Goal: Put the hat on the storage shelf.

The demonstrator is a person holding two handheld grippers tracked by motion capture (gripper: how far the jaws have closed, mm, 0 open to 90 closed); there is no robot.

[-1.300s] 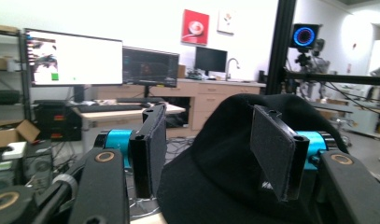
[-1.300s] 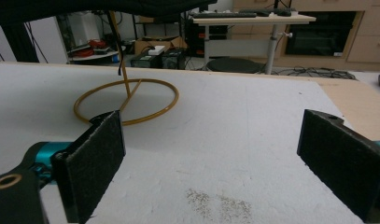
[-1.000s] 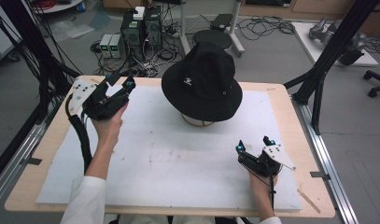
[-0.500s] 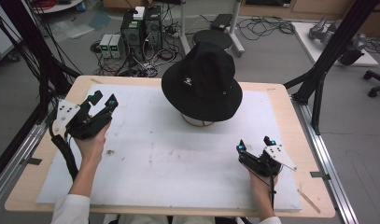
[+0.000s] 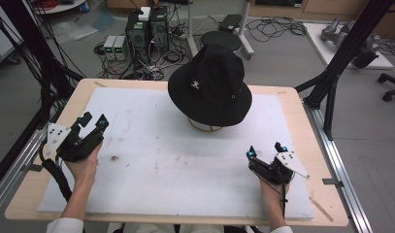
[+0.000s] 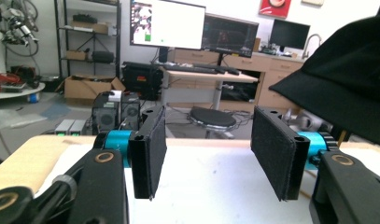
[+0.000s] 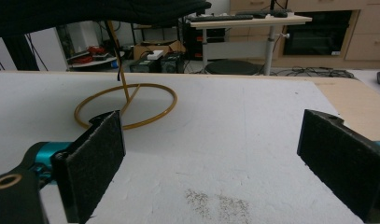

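- The left gripper (image 5: pixel 90 126) sits at the table's (image 5: pixel 30 194) near left edge, jaws spread wide and empty. It has pulled back toward the person since a second ago, when it hovered farther out beside the hat.
- Ahead and to its right, the black bucket hat (image 5: pixel 210 85) rests on its gold wire stand (image 7: pixel 127 105), whose ring base sits on the white mat (image 5: pixel 175 170). The hat looks placed, so I judge little is left.
- The right gripper (image 5: pixel 265 151), near right, is released too and has not moved.
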